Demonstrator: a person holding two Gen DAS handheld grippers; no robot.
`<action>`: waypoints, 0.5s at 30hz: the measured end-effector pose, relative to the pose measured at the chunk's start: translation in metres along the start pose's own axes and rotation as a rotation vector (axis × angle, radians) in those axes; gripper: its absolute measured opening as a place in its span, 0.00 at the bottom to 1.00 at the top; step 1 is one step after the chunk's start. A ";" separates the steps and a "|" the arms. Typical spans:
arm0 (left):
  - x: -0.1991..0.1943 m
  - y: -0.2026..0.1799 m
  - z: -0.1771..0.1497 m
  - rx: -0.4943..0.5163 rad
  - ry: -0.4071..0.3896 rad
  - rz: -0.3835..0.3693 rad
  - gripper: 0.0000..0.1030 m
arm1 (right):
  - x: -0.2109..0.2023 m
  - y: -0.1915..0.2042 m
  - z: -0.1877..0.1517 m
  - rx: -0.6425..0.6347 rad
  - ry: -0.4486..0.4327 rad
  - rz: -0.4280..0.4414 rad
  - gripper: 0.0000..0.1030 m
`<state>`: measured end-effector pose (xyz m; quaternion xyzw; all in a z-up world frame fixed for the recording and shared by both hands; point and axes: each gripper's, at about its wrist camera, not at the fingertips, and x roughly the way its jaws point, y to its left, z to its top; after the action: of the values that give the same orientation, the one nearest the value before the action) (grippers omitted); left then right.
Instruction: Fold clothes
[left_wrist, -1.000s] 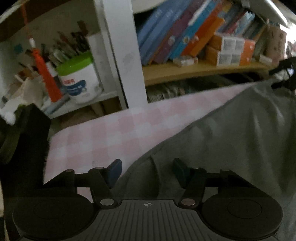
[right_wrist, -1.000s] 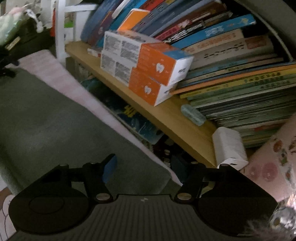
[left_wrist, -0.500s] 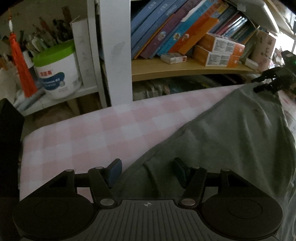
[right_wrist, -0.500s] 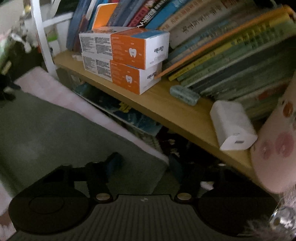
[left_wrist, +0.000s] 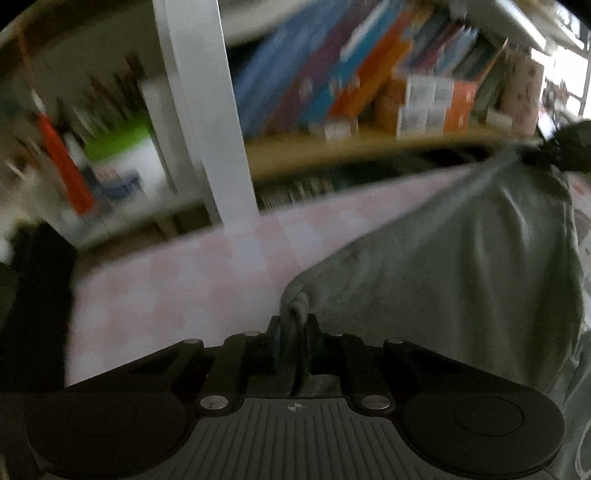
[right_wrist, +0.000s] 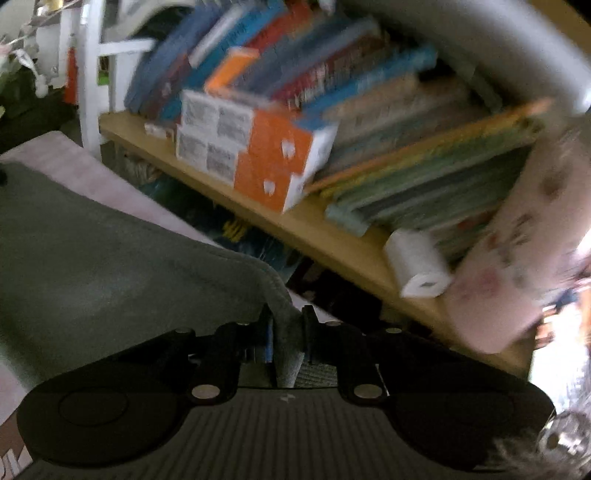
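A grey-green garment (left_wrist: 461, 266) lies spread on a pink checked cloth (left_wrist: 177, 288). My left gripper (left_wrist: 294, 325) is closing, its jaws pinched on a bunched corner of the garment at the near left edge. In the right wrist view the same grey-green garment (right_wrist: 110, 258) runs in from the left, and my right gripper (right_wrist: 287, 325) is closing with its jaws clamped on the opposite corner, which is lifted off the surface. The right gripper also shows as a dark shape (left_wrist: 569, 147) at the garment's far right corner in the left wrist view.
A white shelf post (left_wrist: 210, 129) and a wooden shelf (right_wrist: 295, 229) with leaning books (right_wrist: 369, 92), orange and white boxes (right_wrist: 255, 151) and a white charger (right_wrist: 417, 266) stand just beyond the cloth. A green-lidded tub (left_wrist: 118, 162) and a red tassel (left_wrist: 66, 166) sit at left.
Both grippers went from open around the garment's corners to closed on them. Both views have shifted and blurred, and the pinched corners now stand raised off the cloth.
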<state>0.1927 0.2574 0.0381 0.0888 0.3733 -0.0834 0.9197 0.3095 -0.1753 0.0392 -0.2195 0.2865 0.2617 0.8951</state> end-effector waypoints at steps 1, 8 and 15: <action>-0.011 -0.001 0.000 -0.017 -0.034 0.020 0.10 | -0.013 0.004 -0.002 -0.018 -0.024 -0.025 0.13; -0.101 -0.034 -0.022 0.021 -0.198 0.028 0.10 | -0.115 0.037 -0.030 -0.067 -0.181 -0.128 0.13; -0.174 -0.070 -0.074 0.042 -0.301 0.004 0.11 | -0.219 0.093 -0.108 -0.146 -0.224 -0.143 0.13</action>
<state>0.0043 0.2212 0.1005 0.0955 0.2293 -0.1016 0.9633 0.0580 -0.2377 0.0740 -0.2734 0.1484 0.2404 0.9195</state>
